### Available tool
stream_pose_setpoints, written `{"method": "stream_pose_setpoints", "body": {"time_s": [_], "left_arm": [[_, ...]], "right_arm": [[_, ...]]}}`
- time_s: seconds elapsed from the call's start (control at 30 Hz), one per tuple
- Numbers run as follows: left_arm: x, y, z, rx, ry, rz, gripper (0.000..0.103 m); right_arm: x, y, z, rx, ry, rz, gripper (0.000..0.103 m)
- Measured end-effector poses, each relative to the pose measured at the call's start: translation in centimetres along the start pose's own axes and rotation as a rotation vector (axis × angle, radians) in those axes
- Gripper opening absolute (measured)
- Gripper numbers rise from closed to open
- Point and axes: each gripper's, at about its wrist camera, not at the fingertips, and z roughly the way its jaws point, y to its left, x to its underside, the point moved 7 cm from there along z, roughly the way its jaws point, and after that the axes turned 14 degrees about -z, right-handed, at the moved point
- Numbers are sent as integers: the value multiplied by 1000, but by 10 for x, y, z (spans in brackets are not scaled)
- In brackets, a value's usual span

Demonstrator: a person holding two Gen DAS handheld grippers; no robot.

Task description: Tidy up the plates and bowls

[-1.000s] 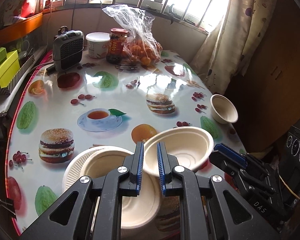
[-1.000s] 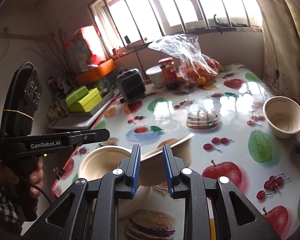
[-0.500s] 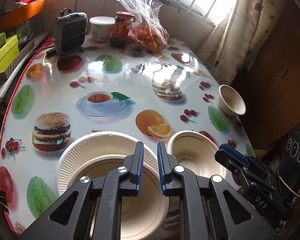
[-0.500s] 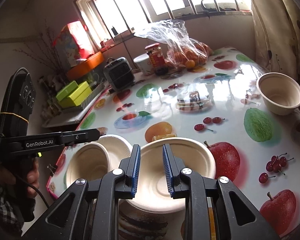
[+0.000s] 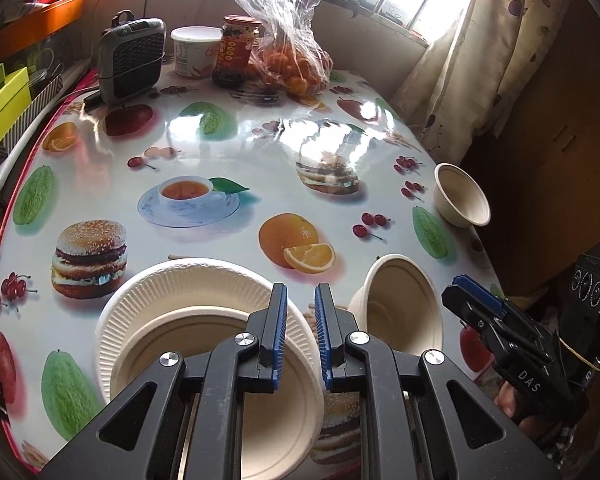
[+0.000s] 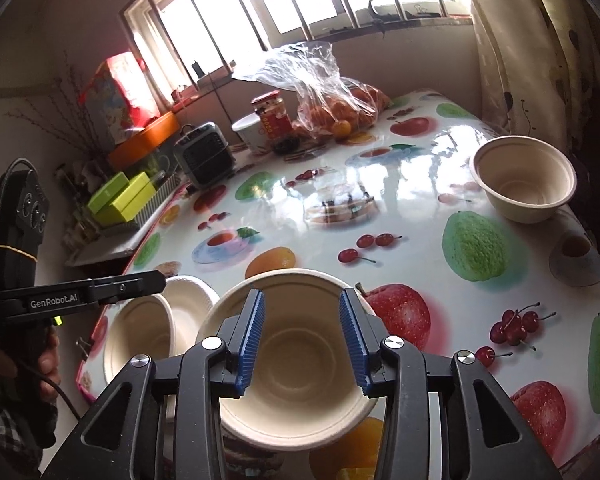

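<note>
Left of the printed orange (image 5: 288, 236), the left gripper (image 5: 301, 334) stays clenched on the rim of a bowl (image 5: 216, 364) nested in the ridged plate (image 5: 180, 284). Right of it, the right gripper (image 6: 302, 340) has just been opening, releasing a wide bowl (image 6: 296, 364). Withdrawing carelessly could snag its rim and tip it off the table's near edge.

Daylight floods through the window (image 6: 300, 4); glare streaks the glossy tablecloth (image 5: 340, 148); fisheye edges darken and bend.
</note>
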Motion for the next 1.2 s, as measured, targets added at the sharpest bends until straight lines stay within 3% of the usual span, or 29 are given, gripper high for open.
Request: {"method": "stream_pose_setpoints", "body": {"time_s": [0.4,0.6,0.87,1.07,1.2], "left_arm": [[2,72,-38,-104,-87,-122,18],[14,102,-41,-94,-65,-197,18],[24,104,-35,-37,-36,-223,18],[26,98,-34,-13,-27,-215,18],[29,96,-32,-5,-16,-212,18]], "right_arm": [[7,75,15,-193,25,-155,42],[17,108,29,-259,79,-207,42],[26,122,42,-278,132,-217,42],[28,124,50,-288,159,-214,24],[28,126,52,-290,165,-215,21]]}}
